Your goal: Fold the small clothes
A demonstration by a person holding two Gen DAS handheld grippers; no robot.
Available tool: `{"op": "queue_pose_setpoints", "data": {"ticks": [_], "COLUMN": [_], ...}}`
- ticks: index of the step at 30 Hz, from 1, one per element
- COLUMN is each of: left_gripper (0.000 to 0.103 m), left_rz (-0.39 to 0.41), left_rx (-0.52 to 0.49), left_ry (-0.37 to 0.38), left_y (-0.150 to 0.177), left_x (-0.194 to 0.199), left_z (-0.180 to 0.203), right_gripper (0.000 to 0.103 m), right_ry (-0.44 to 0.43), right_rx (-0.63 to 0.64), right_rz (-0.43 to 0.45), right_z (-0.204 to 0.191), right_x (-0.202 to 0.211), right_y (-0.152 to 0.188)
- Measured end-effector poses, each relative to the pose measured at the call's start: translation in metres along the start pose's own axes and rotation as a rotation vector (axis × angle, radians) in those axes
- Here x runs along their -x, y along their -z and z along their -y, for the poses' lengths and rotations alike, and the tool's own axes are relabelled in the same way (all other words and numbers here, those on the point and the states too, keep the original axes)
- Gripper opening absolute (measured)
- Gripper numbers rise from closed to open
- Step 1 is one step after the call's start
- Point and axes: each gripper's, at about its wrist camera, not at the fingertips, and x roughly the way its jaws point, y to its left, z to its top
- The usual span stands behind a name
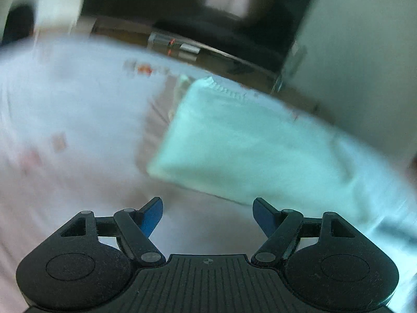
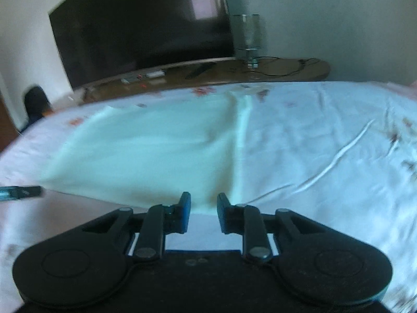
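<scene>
My left wrist cam sits low over the bed, looking fwd along its black two-finger left gripper [image 1: 207, 215], tilted and blurred. My right wrist cam looks fwd over its black right gripper [image 2: 203, 210], level, close to the surface. Both views share the pale mint folded cloth [image 1: 242, 140] [image 2: 146, 146], white floral bedsheet [image 1: 78, 99] [image 2: 325, 135] and big dark TV screen [image 1: 182, 2] [image 2: 135, 26].

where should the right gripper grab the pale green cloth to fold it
Take the pale green cloth at its near hem, just ahead of the right gripper, coming in low from the near side. It lies flat on the bedsheet, so only that edge offers a lip.
</scene>
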Motion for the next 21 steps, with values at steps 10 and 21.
{"op": "queue_pose_setpoints", "data": {"ticks": [10,21], "left_gripper": [0.031,0.031], "left_rz": [0.099,0.149], "left_rx": [0.653,0.705], "left_ry": [0.165,0.220], "left_y": [0.038,0.008], "left_x": [-0.027,-0.069], "left_z": [-0.050,-0.050], "right_gripper": [0.014,0.017], "right_ry": [-0.134,-0.157], "right_rx": [-0.108,-0.169], "right_rz": [0.012,-0.019], "right_z": [-0.030,-0.024], "right_x": [0.002,-0.038], "right_y": [-0.016,-0.039]}}
